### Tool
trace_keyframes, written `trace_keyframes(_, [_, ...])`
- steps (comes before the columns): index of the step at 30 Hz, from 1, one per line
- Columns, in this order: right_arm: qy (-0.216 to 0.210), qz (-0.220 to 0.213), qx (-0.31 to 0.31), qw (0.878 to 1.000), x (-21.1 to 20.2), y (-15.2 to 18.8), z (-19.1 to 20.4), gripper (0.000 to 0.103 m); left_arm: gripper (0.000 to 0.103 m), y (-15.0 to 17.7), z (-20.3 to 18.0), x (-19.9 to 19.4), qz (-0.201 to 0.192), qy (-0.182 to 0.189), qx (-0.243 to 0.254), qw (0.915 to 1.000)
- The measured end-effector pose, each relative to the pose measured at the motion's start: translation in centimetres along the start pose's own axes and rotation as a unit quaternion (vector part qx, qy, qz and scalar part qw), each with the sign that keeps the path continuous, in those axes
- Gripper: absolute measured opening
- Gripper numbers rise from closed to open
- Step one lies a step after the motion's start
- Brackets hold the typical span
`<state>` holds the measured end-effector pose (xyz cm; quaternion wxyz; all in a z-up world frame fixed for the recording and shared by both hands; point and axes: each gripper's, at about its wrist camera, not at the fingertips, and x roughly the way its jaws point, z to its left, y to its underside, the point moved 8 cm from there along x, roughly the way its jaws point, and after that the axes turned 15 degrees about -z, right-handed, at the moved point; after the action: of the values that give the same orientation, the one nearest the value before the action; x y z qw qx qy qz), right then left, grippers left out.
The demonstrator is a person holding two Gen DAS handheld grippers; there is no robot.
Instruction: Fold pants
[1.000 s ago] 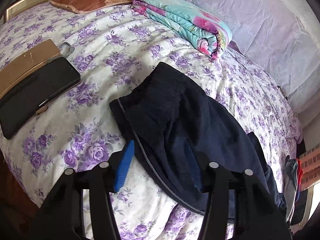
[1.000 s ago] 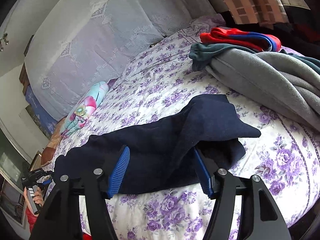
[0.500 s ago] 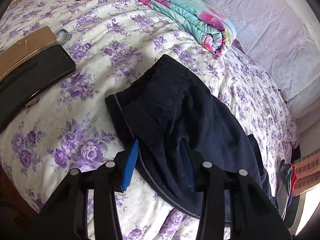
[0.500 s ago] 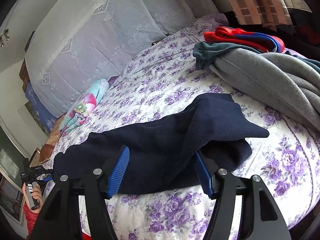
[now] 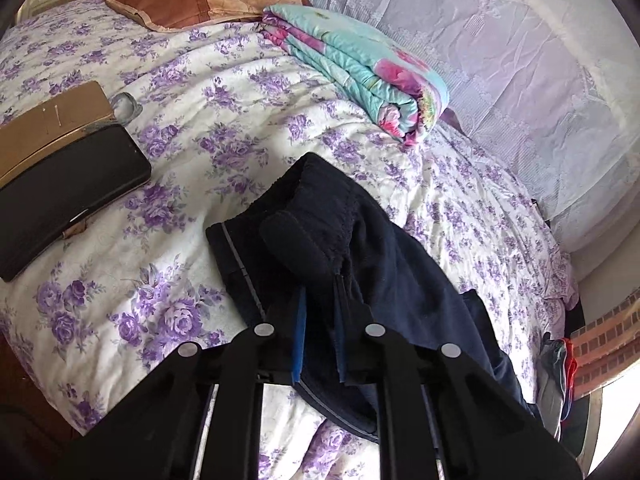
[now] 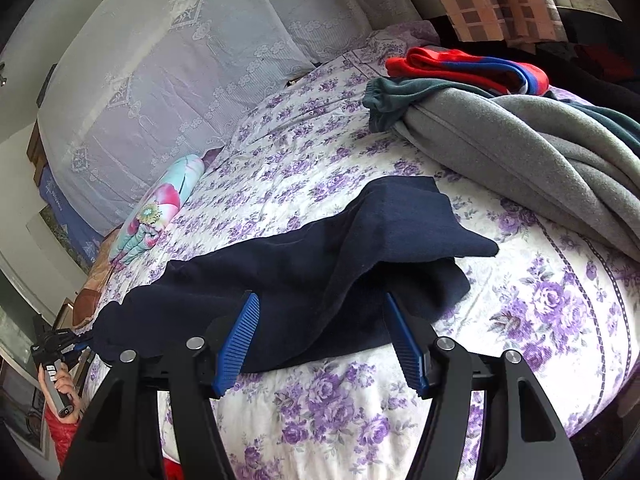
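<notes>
Bed (image 5: pixel 224 80) with a purple-flowered cover carries the navy pants (image 6: pixel 304 268), which lie lengthwise along its near edge, one leg crossed loosely over the other near the cuffs. The fabric looks thick, soft and floppy, so it should sag and drag unless taken by firm edges: waistband and hems. The left gripper (image 5: pixel 318 336) is pinched together on a fold by the waistband; the right gripper (image 6: pixel 324 340) hangs spread apart above the legs.
</notes>
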<state>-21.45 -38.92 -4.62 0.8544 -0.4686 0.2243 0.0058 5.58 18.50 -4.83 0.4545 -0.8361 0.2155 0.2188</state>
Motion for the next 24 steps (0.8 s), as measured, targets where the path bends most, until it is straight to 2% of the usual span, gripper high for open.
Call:
trace_keyframes(4, [0.000, 0.000, 0.020, 1.000, -0.2, 0.7, -0.9, 0.061, 0.011, -0.9, -1.4, -1.1, -0.013, 0.009, 0.013, 0.9998])
trace_keyframes(8, [-0.008, 0.011, 0.017, 1.000, 2.0, 0.9, -0.3, 0.058, 0.011, -1.5, -2.1, -1.7, -0.021, 0.016, 0.017, 0.9995])
trace_keyframes(10, [-0.006, 0.024, 0.018, 1.000, 3.6, 1.2, -0.3, 0.028, 0.011, -1.7, -2.2, -2.2, -0.026, 0.017, 0.017, 0.9994])
trace_keyframes(11, [-0.018, 0.028, 0.023, 0.999, 4.1, 1.3, 0.0, 0.003, 0.011, -1.8, -2.1, -2.4, -0.029, 0.018, 0.017, 0.9993])
trace_keyframes(14, [-0.038, -0.003, 0.000, 0.999, 3.6, -0.3, 1.2, 0.004, 0.011, -2.5, -2.0, -3.3, -0.037, 0.018, 0.014, 0.9990])
trace_keyframes(18, [-0.071, -0.031, -0.020, 0.997, 3.4, -4.8, 3.3, 0.004, 0.011, -4.0, -3.2, -3.3, -0.044, 0.018, 0.031, 0.9984])
trace_keyframes(21, [-0.077, -0.039, -0.033, 0.996, 6.1, -8.1, 4.6, 0.004, 0.011, -6.2, -4.7, -2.1, -0.066, 0.004, 0.048, 0.9967])
trace_keyframes(24, [-0.073, -0.042, -0.050, 0.995, 10.7, -11.0, 5.9, 0.004, 0.011, -9.0, -7.1, 0.1, -0.082, 0.001, 0.055, 0.9951])
